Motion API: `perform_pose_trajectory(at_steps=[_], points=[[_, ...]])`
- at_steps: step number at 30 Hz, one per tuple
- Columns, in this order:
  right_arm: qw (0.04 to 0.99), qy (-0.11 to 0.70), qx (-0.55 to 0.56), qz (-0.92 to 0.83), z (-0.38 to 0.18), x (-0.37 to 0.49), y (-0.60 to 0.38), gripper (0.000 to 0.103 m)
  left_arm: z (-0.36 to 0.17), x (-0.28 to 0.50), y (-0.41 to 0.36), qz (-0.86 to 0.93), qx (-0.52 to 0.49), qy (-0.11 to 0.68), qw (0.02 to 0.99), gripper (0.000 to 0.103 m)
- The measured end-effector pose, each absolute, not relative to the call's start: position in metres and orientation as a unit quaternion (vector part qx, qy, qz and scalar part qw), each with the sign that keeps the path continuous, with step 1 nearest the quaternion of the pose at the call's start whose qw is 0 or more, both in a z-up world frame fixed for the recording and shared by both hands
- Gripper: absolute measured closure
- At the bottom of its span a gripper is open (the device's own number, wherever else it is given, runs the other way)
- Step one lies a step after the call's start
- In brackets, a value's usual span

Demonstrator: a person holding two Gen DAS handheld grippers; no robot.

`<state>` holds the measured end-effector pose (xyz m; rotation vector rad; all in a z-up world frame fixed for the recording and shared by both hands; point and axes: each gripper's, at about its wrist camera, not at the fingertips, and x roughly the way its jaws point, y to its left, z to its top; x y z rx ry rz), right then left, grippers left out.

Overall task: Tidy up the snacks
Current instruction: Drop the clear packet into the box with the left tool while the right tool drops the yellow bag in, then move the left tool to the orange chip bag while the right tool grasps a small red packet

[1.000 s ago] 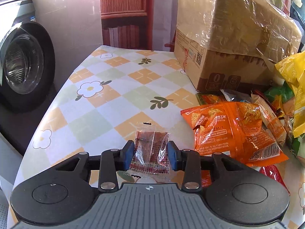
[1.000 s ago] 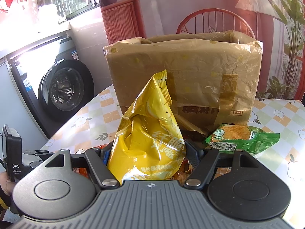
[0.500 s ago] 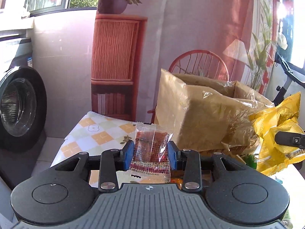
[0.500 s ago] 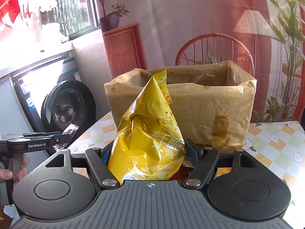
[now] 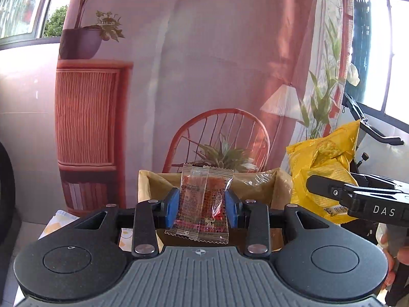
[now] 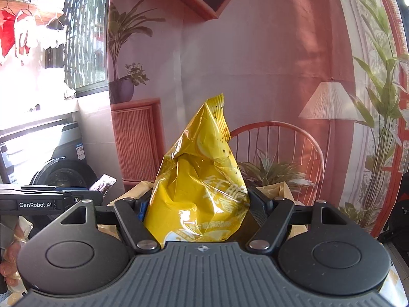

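Observation:
My left gripper [image 5: 202, 204] is shut on a small clear packet of reddish snack [image 5: 202, 202], held upright between its blue pads, in the air in front of the open top of a tape-wrapped cardboard box [image 5: 258, 181]. My right gripper [image 6: 202, 204] is shut on a puffy yellow snack bag [image 6: 202, 192] that stands up between its fingers. In the left wrist view that yellow bag [image 5: 322, 168] hangs at the right in the other gripper's fingers [image 5: 329, 192]. The right wrist view shows the box rim [image 6: 276, 189] just behind the bag, and the small packet [image 6: 103, 183] at the left.
A table edge with a flowered cloth [image 5: 58, 220] shows low at the left. Behind the box hangs a printed backdrop with a red chair [image 5: 219, 138], cabinet [image 5: 87, 117] and lamp. A washing machine [image 6: 64, 174] stands at the left. A person's hand [image 6: 10, 261] grips the left handle.
Both grippers have risen from table level with their snacks. The table and loose packets have dropped out of view, and I now look across the box's open top.

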<state>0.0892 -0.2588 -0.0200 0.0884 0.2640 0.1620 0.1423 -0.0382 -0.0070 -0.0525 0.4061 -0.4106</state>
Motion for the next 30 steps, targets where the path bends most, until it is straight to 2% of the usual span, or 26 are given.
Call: perform_pose_trajectory(at_steps=[6,9,11,13,17,22,30], points=[[0.978,0.184,0.074,0.065,-0.043,0.131,-0.272,0.029,-0.030,0.177,-0.059,-0.195,-0.033,0.244,0.949,0.062],[0.970,0.221,0.082,0.062,-0.059,0.140,-0.275,0.028,-0.039,0.186,-0.063,-0.193,-0.018,0.256,0.947,0.058],[0.966,0.234,0.090,0.062,-0.066,0.141,-0.277,0.026,-0.041,0.188,-0.065,-0.193,-0.011,0.259,0.946,0.043],[0.964,0.242,0.095,0.055,-0.068,0.138,-0.280,0.024,-0.041,0.187,-0.064,-0.191,-0.003,0.257,0.947,0.036],[0.967,0.229,0.100,0.048,-0.064,0.125,-0.283,0.015,-0.037,0.179,-0.057,-0.197,0.000,0.253,0.947,0.031],[0.973,0.203,0.097,0.055,-0.052,0.099,-0.284,0.014,-0.029,0.159,-0.039,-0.200,-0.004,0.251,0.947,0.025],[0.976,0.179,0.092,0.083,-0.050,0.042,-0.280,0.012,-0.026,0.104,0.007,-0.201,-0.009,0.236,0.951,0.020]])
